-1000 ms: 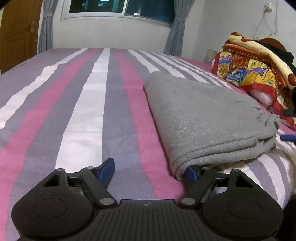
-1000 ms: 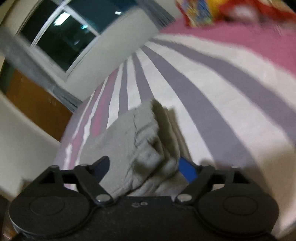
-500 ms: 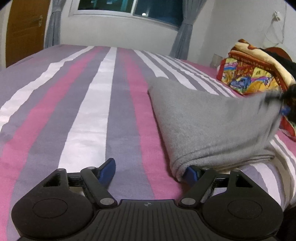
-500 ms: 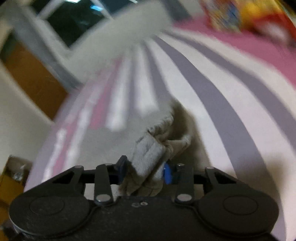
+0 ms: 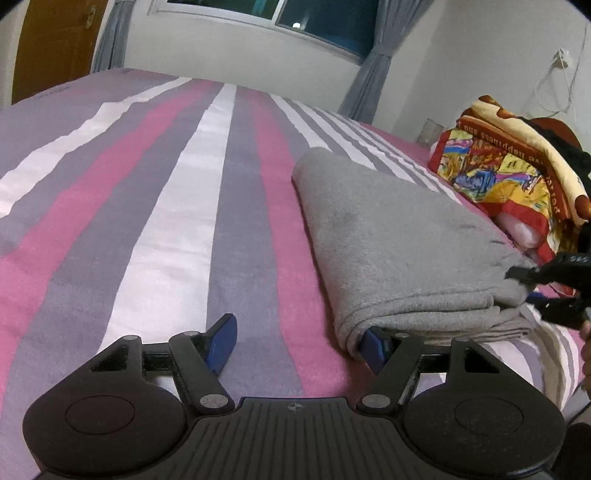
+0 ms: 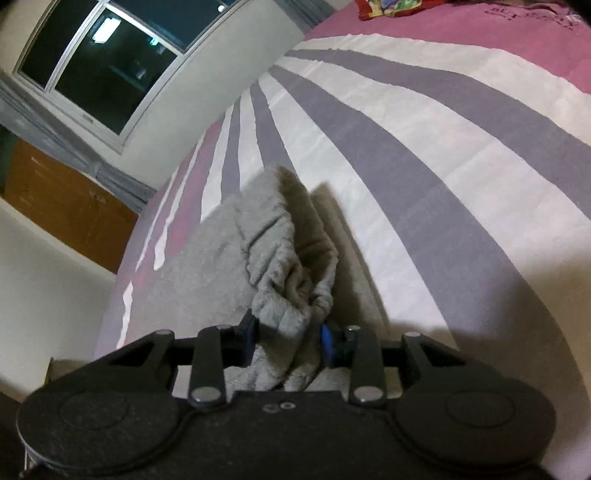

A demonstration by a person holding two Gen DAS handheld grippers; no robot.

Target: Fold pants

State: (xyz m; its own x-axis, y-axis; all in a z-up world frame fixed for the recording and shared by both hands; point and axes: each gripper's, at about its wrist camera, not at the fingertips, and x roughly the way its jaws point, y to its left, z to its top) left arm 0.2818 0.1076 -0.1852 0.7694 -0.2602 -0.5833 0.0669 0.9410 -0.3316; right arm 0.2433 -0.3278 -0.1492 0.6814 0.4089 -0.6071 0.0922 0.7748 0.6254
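Observation:
Folded grey pants (image 5: 399, 251) lie on the striped bed sheet (image 5: 147, 221). My left gripper (image 5: 299, 343) is low at their near-left corner. Its jaws are closing, with only bare sheet between them. Its right blue fingertip (image 5: 373, 343) is tucked under the corner fold and its left fingertip (image 5: 223, 341) rests on the sheet. My right gripper (image 6: 286, 338) is still tightening on a bunched end of the pants (image 6: 273, 236), and both pads press the fabric. In the left wrist view my right gripper (image 5: 546, 291) holds the near-right corner.
A colourful folded blanket (image 5: 509, 173) is piled at the bed's right side, just behind the pants. A window with grey curtains (image 5: 317, 26) and a wooden door (image 5: 51, 44) stand beyond the far edge. A person's hand (image 5: 585, 332) shows at the right border.
My right gripper went from wide around the pants' end to clamped on the bunched fabric. That corner rose briefly, then settled lower. My left gripper rolled slightly and narrowed a little.

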